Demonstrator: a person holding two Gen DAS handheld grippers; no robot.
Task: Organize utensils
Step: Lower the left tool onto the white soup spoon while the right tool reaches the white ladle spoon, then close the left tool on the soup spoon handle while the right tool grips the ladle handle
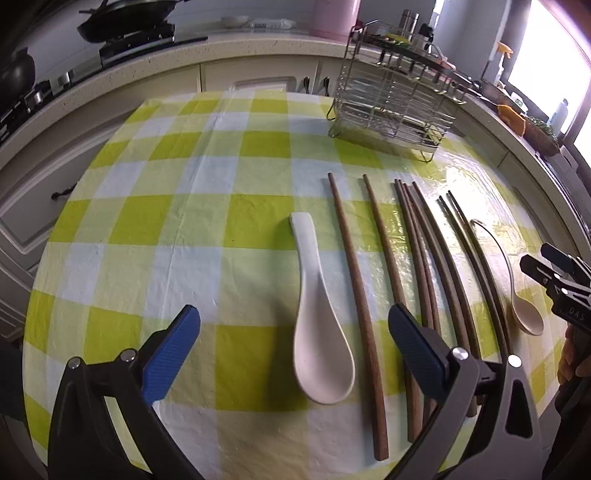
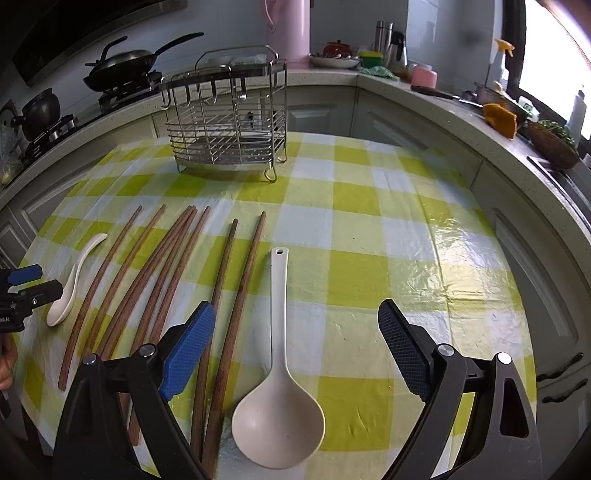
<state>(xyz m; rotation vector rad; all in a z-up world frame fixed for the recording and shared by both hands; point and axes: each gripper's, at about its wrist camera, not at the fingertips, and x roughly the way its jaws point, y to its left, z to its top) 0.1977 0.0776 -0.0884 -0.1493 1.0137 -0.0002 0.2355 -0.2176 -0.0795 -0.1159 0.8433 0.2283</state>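
A white soup spoon (image 1: 321, 332) lies on the green-checked tablecloth (image 1: 147, 221), bowl toward me. My left gripper (image 1: 294, 314) hovers open above it, holding nothing. Several brown wooden chopsticks (image 1: 354, 295) lie in a row to its right. A cream ladle (image 2: 279, 406) lies past the chopsticks (image 2: 236, 280), and my right gripper (image 2: 295, 308) stands open over its handle, also holding nothing. A steel wire utensil rack (image 2: 229, 129) stands at the far side of the table. Each view catches the other gripper at its edge: the right gripper (image 1: 543, 262) and the left gripper (image 2: 42, 280).
A kitchen counter (image 2: 424, 99) curves around behind the table, with a wok (image 2: 125, 62) and a black pot (image 2: 37, 110) on a stove, a pink jug (image 2: 291, 33) and bowls. Cabinet doors (image 2: 535, 258) stand close to the table's right side.
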